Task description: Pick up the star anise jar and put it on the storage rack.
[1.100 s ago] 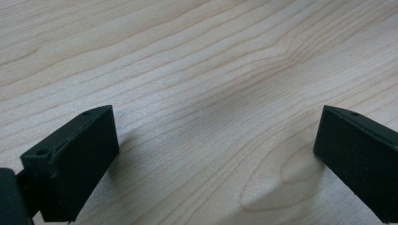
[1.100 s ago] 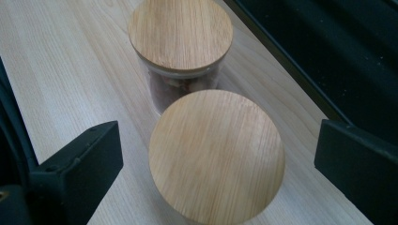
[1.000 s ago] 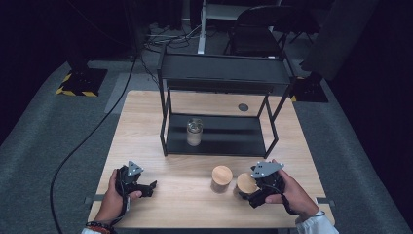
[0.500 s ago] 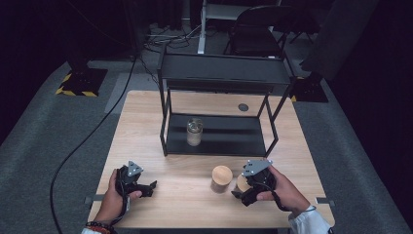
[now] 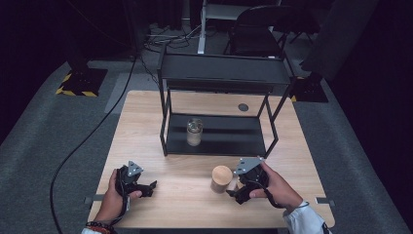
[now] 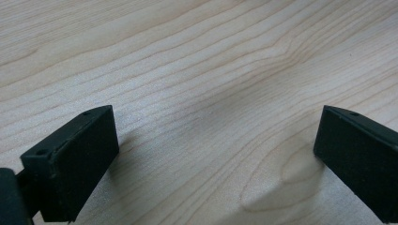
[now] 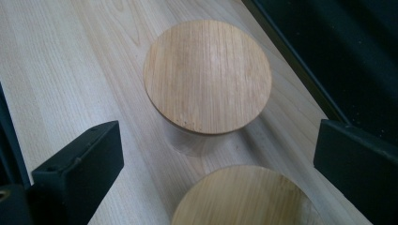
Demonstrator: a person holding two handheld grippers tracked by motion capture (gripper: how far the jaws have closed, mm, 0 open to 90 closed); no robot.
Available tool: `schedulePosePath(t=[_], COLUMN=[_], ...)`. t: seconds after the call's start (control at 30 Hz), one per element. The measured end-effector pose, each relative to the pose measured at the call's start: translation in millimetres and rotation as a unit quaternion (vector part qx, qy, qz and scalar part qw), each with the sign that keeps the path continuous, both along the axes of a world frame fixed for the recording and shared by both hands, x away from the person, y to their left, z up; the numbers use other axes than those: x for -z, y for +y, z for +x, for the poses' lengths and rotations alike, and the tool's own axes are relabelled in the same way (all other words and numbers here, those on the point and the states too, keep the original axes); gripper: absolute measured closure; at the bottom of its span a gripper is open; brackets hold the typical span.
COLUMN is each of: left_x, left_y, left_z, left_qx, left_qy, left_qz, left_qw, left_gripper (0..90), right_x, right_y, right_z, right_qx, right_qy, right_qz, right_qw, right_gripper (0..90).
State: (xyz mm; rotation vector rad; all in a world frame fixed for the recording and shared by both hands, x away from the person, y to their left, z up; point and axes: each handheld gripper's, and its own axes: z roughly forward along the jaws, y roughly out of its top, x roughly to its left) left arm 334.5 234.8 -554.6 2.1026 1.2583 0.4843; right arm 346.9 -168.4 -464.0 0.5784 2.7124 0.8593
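- The right tool (image 5: 242, 191) is held low over the table (image 5: 146, 112), near the right of its near edge, with the jaws spread wide and nothing pinched between them.
- In the right gripper view a wood-lidded jar (image 7: 248, 199) sits right between those jaws, lid up, so it's probably the one about to be grabbed; the wide opening makes sense since the lid is broad.
- A second lidded jar (image 7: 207, 76) is seen just beyond it in that view, close by but whether the two are touching can't be told. In the high view this second jar (image 5: 221, 178) stands just left of the right tool.
- Both jars are upright, long axis vertical, flat lids facing the ceiling, so a side-on squeeze around the body looks like the plan.
- The left tool (image 5: 139, 185) is parked at the near left, well apart from the jars, jaws wide open too, and nothing but bare wood is seen between them. Looks like it's just kept out of the way.
- Farther back, a black shelf rack (image 5: 224, 73) stands mid-table with a clear glass jar (image 5: 194, 132) upright on its lower shelf, likely where the lidded ones are headed.
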Motion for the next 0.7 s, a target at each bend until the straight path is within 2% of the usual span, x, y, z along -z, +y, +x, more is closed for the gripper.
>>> schedulePosePath(t=[0.7], left_x=[0.0], left_y=[0.0], left_z=[0.1], left_qx=[0.0], left_qy=[0.0], left_qz=[-0.001], left_qw=[1.0], left_gripper=[0.0], right_x=[5.2], right_y=[21.2], right_z=[12.0], right_qx=[-0.016], right_qy=[0.025], right_qz=[-0.019], right_qw=[0.9994], right_gripper=[2.2])
